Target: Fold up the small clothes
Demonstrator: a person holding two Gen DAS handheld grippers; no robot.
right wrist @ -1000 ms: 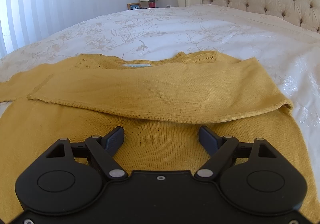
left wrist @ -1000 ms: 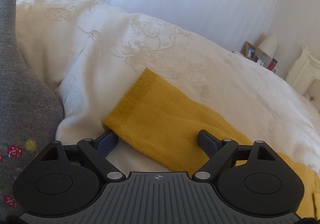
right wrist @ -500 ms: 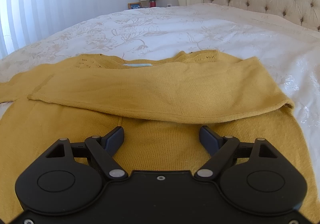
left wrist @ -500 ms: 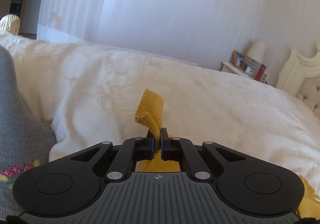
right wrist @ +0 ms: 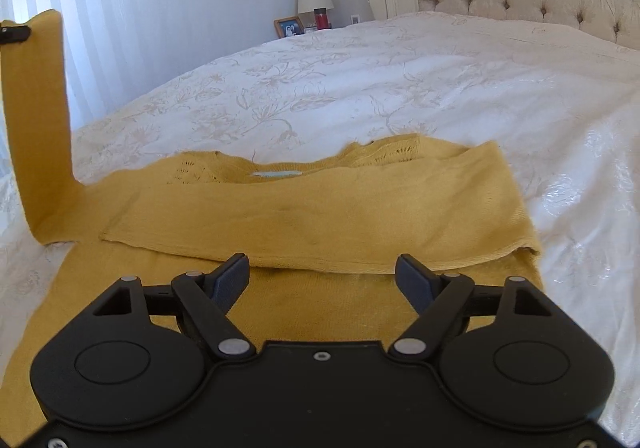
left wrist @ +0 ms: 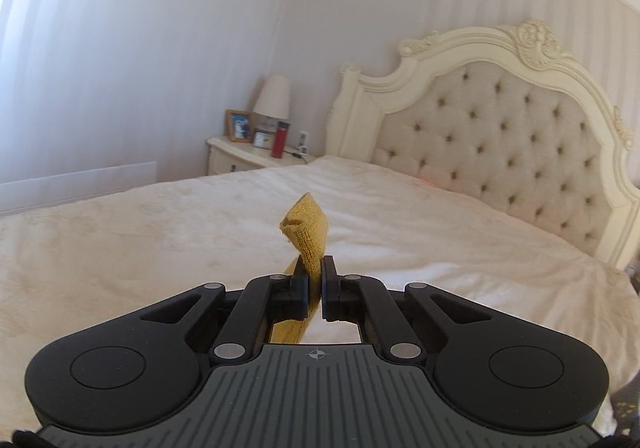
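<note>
We treat the sweater (right wrist: 304, 215), flat on the bed (right wrist: 400, 87) under the wide-open right gripper (right wrist: 322, 274), as soft and limp, so the left gripper (left wrist: 315, 280) clamps its sleeve (left wrist: 308, 232) at the cuff.

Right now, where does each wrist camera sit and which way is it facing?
Left wrist: behind the left gripper, lifted over the bed, facing the headboard; its fingers pinch the yellow sleeve cuff.
Right wrist: behind the open right gripper, low over the yellow sweater, facing the same bedhead.
Shared: sleeve, bed, headboard, lamp, red bottle.
</note>
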